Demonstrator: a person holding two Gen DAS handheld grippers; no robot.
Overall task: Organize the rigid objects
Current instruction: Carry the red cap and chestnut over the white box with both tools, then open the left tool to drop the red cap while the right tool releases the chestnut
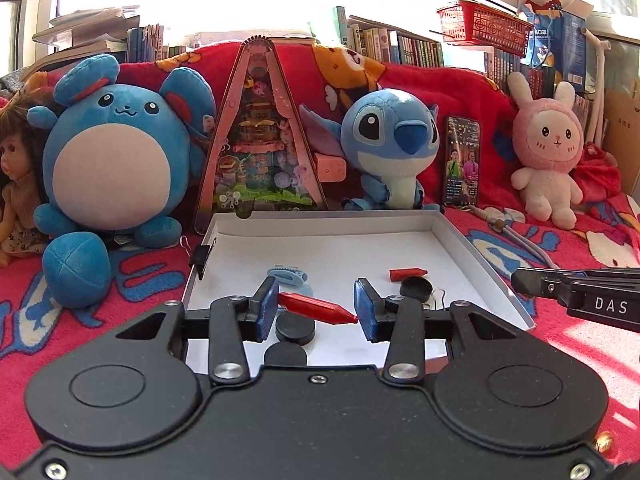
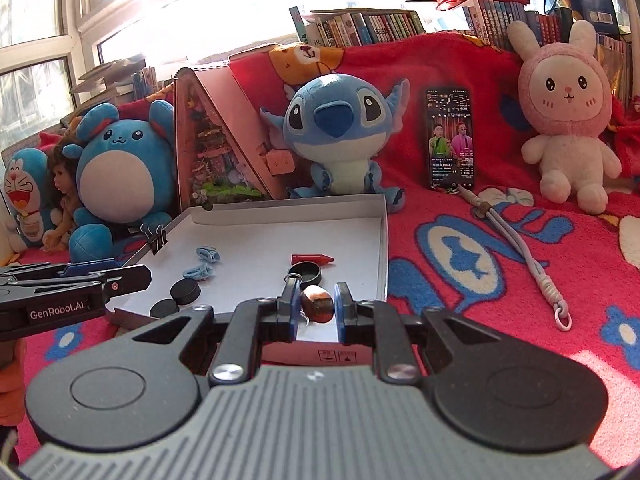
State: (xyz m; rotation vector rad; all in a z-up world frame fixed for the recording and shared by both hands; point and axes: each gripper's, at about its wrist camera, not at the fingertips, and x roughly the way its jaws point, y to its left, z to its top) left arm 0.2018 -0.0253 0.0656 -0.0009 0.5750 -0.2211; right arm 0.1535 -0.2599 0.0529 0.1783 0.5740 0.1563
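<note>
While gripped crosswise, red crayon tips right.

A lived-in home room: a red cartoon-print blanket covers a sofa or bed lined with plush toys and a doll, with crowded bookshelves under sunlit windows.

Edges, overlaps and glare are hiding parts of the scene

The doll is being cut off by the left wrist view's left edge, and the window is washing out in glare. The left gripper's body is covering the white tray's near rim; the small print on the phone screen is staying too small to read.
</note>
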